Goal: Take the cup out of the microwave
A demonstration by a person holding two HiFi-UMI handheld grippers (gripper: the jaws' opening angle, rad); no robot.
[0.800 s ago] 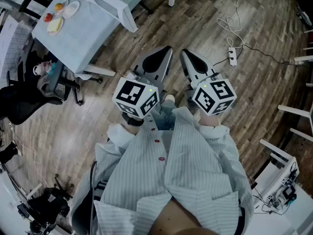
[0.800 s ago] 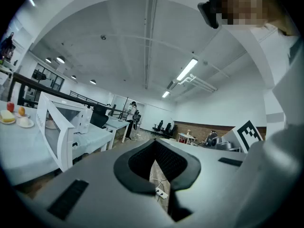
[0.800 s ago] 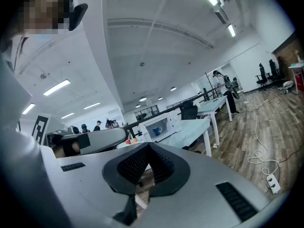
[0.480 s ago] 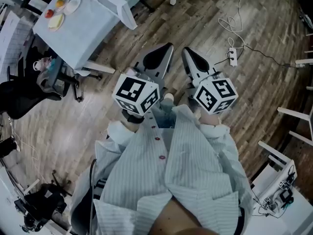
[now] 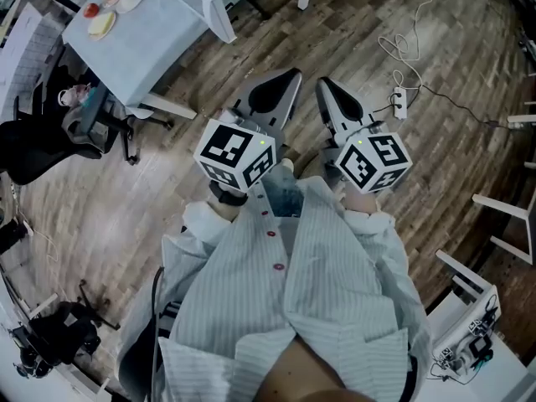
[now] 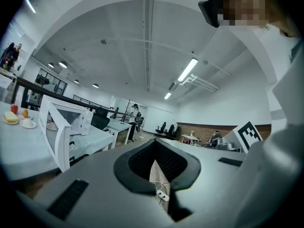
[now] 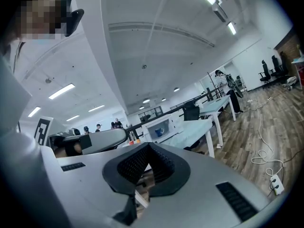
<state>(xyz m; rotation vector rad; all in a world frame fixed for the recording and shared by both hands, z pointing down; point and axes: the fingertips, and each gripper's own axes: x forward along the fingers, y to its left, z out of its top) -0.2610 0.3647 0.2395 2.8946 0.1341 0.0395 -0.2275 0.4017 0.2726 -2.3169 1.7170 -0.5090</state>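
Over the wooden floor, in the head view, the left gripper and the right gripper are held side by side in front of the person's striped shirt, with their tips near each other but apart. A cloth-covered table lies at the top left. Plates of food sit at its far corner, and the microwave is at the edge facing the grippers

In the left gripper view, the left jaws are pressed together with nothing between them. The microwave stands on the table with its door swung open

In the right gripper view, the right jaws also meet and hold nothing. Far beyond them the blue cup stands inside the microwave, well apart from both grippers
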